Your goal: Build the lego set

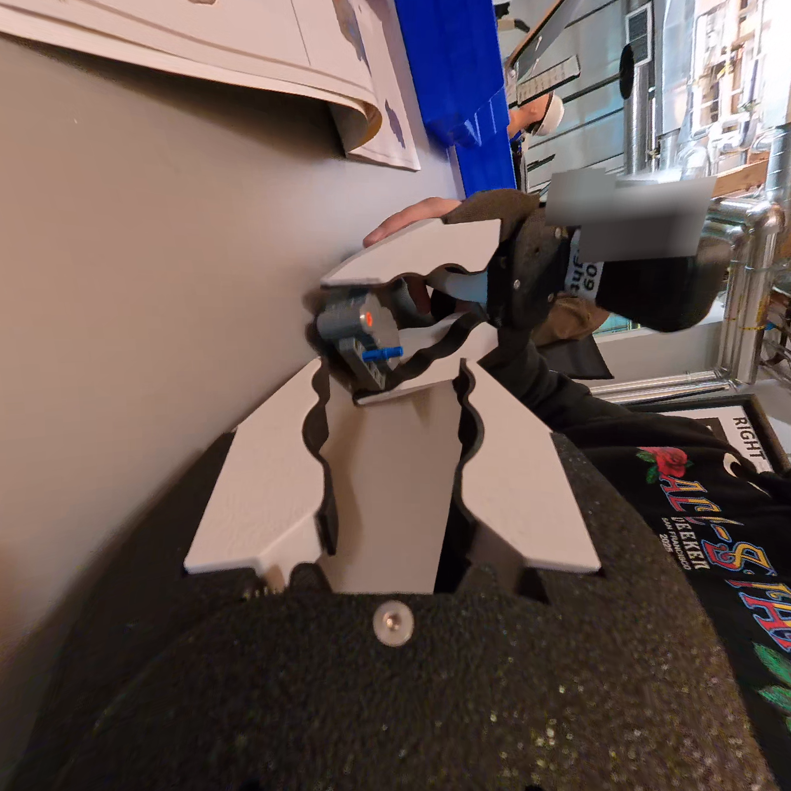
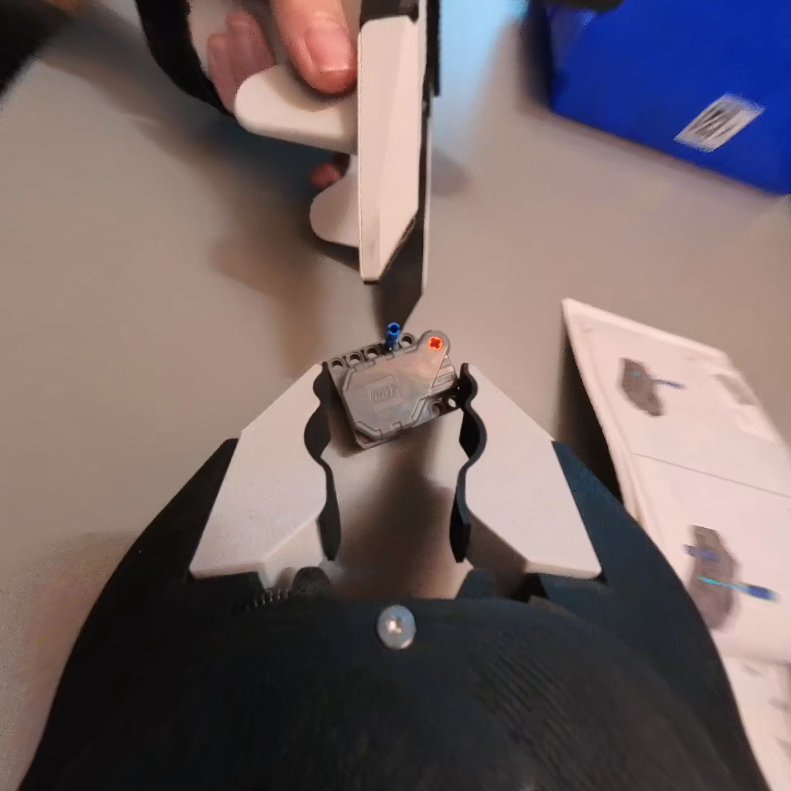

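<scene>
My right gripper (image 2: 394,372) is shut on a grey lego motor block (image 2: 394,394) and holds it just above the grey table. The block has an orange cross hole, a dark grey holed beam and a blue pin (image 2: 392,333) sticking out of the beam. My left gripper (image 1: 391,368) is open and empty. In the right wrist view it (image 2: 400,286) shows edge-on, its tips just beyond the blue pin. In the left wrist view the right gripper (image 1: 342,338) holds the block (image 1: 351,325) just ahead of my left fingertips, with the pin (image 1: 381,353) pointing sideways.
An open instruction booklet (image 2: 685,428) lies on the table beside the right gripper; it also shows in the left wrist view (image 1: 214,64). A blue bin (image 2: 685,85) stands farther back. A person in a black printed shirt (image 1: 706,556) is close behind the grippers. My two grippers' fingertips are within a few centimetres of each other.
</scene>
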`<act>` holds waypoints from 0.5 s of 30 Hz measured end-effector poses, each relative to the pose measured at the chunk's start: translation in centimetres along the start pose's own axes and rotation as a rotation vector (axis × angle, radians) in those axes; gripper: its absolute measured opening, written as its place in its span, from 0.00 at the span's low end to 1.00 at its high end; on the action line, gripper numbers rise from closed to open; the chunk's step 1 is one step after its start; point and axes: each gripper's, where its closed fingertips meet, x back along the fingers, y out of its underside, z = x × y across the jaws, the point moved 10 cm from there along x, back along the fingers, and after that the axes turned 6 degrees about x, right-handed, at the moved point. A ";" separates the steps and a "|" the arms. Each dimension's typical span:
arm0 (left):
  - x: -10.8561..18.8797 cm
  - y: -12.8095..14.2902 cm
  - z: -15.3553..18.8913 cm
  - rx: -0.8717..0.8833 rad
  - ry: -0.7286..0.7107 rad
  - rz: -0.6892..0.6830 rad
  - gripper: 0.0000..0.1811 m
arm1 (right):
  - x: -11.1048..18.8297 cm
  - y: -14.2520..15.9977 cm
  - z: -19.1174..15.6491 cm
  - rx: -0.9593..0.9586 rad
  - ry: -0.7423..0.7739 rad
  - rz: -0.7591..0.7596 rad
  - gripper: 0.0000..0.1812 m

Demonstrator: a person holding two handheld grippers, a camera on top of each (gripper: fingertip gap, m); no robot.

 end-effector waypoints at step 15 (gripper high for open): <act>-0.5 -0.4 5.6 -0.796 0.046 0.341 0.18 | 3.1 -3.2 -1.5 0.600 0.899 0.221 0.32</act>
